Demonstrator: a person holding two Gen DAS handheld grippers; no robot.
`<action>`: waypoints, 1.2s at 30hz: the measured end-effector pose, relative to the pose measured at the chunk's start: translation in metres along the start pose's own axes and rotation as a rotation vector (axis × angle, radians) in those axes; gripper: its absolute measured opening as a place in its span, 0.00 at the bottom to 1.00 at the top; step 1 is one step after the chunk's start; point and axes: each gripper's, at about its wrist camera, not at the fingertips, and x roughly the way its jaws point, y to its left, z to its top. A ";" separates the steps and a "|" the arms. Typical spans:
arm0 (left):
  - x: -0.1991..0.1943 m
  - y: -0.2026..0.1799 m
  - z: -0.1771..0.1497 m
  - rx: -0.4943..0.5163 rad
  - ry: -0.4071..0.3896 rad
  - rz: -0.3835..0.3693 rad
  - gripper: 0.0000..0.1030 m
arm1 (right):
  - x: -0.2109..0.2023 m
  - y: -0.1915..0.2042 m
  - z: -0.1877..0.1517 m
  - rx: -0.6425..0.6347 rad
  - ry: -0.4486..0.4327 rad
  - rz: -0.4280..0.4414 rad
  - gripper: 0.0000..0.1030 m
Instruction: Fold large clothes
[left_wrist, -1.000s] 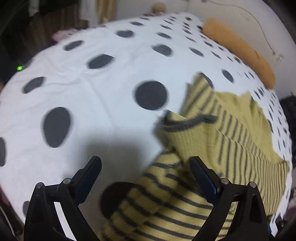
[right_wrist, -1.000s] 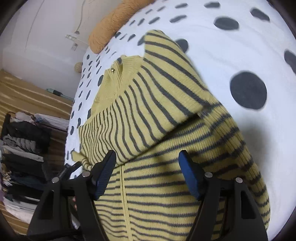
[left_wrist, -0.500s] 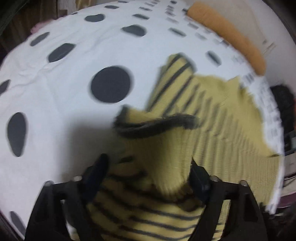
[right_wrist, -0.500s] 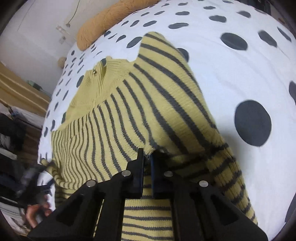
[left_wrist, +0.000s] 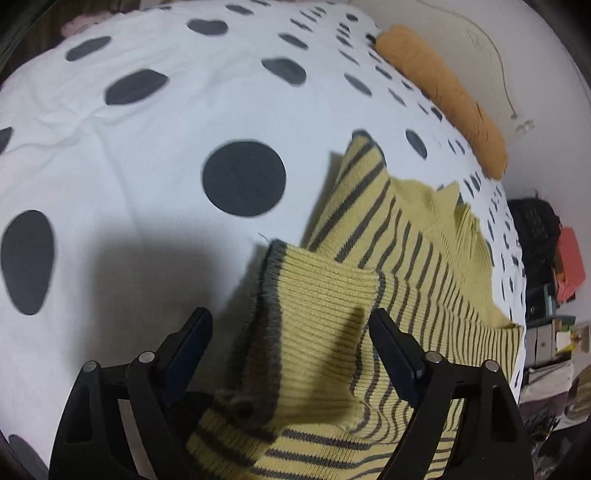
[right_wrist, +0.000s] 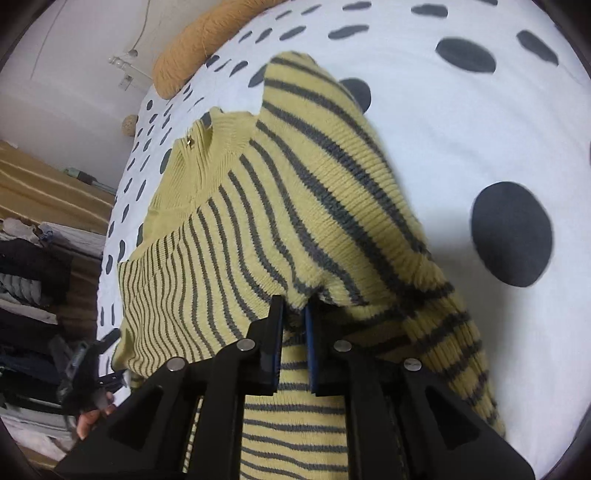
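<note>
A yellow sweater with grey stripes (left_wrist: 406, 266) lies on the dotted bed sheet (left_wrist: 147, 147). Its sleeve is folded over the body, and the ribbed cuff with a grey edge (left_wrist: 317, 295) sits between the jaws of my left gripper (left_wrist: 290, 325). Those jaws are closing but still stand wide, and the pads do not press the cuff. In the right wrist view the sweater (right_wrist: 295, 184) spreads ahead, collar (right_wrist: 207, 155) at the far end. My right gripper (right_wrist: 294, 306) pinches a raised fold of the sweater where sleeve meets body. Its jaws are easing open a little.
An orange bolster (left_wrist: 443, 92) lies along the far edge of the bed by the white wall. Bags and boxes (left_wrist: 546, 240) are piled beyond the bed's right side. Stacked clothes (right_wrist: 26, 295) and a hand (right_wrist: 88, 421) show at the left of the right wrist view.
My right gripper went from wide open to shut on a fold of the sweater. My left gripper tipped down over the sleeve cuff and its jaws narrowed.
</note>
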 end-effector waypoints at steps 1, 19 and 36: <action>0.004 -0.004 0.003 0.010 -0.002 -0.003 0.60 | 0.000 -0.001 0.001 0.001 -0.016 0.009 0.08; -0.019 -0.045 0.013 0.119 -0.089 -0.187 0.23 | -0.049 -0.037 0.021 0.073 -0.070 -0.013 0.26; -0.025 -0.039 -0.024 0.226 0.031 0.015 0.78 | -0.031 -0.049 0.021 0.109 -0.058 -0.034 0.53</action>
